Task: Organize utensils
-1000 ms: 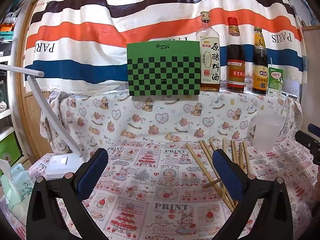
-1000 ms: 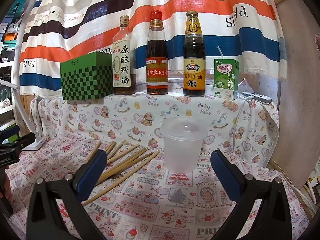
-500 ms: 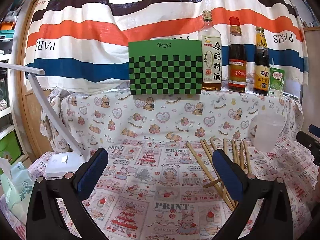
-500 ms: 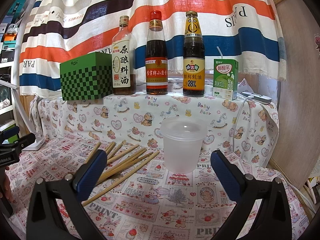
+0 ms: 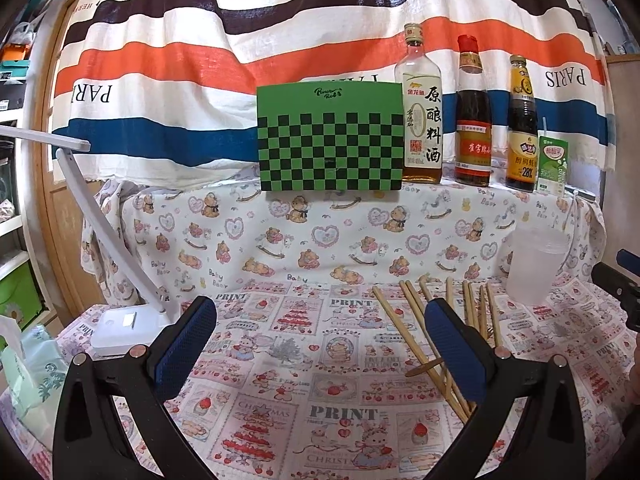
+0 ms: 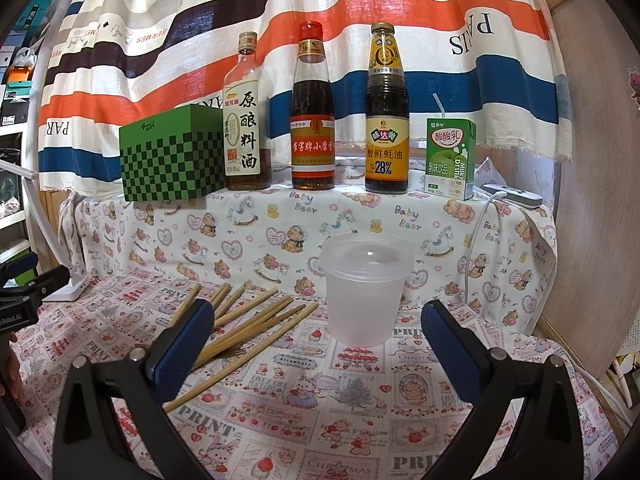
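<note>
Little has changed over the last second: the left hand-held gripper (image 5: 320, 340) has only drifted slightly. Both it and the right hand-held gripper (image 6: 316, 336) hang spread and empty. The loose bamboo chopsticks (image 6: 248, 320) lie untouched at centre-left of the right view, beside the translucent plastic cup (image 6: 366, 290) on the patterned worktop (image 6: 320, 400), so organizing has not begun.

- Striped cloth (image 5: 168, 80): covers the rear wall, printed "PARIS" and "HERMES".
- Patterned tablecloth (image 5: 304, 360): covers the work surface and a raised rear ledge (image 6: 352, 200).
- White desk lamp (image 5: 120, 322): left side, arm tilted.
- Wooden panel (image 6: 592, 200): right side.
- Shelving (image 5: 12, 208): far left.
</note>
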Demonstrator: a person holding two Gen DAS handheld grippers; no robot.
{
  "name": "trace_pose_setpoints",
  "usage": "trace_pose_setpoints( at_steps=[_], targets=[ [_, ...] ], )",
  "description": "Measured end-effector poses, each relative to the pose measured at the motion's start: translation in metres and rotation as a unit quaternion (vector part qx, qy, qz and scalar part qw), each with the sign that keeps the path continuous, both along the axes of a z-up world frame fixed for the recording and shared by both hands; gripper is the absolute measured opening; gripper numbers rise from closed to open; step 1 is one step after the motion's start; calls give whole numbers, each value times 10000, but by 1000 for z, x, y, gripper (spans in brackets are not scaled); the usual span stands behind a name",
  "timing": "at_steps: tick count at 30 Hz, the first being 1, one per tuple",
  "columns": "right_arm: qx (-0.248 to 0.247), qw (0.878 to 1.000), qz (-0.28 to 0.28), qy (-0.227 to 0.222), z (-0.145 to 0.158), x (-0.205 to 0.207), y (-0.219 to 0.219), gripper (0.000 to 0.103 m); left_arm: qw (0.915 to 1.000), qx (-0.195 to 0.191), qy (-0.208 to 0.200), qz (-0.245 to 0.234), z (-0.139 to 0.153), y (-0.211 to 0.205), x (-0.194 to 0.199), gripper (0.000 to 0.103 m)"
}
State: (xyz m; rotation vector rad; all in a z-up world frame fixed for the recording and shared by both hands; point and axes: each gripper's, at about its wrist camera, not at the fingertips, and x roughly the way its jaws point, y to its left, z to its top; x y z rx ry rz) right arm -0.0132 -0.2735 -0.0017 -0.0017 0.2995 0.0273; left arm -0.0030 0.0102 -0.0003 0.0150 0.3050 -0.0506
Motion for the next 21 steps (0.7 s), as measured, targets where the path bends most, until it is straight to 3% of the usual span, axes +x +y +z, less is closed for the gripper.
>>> trace_pose_setpoints(
  at_steps=[21],
  targets=[
    [-3, 10000, 1, 2, 0, 0, 0, 103, 10000, -45, 40, -29, 1, 1, 1, 103]
  ],
)
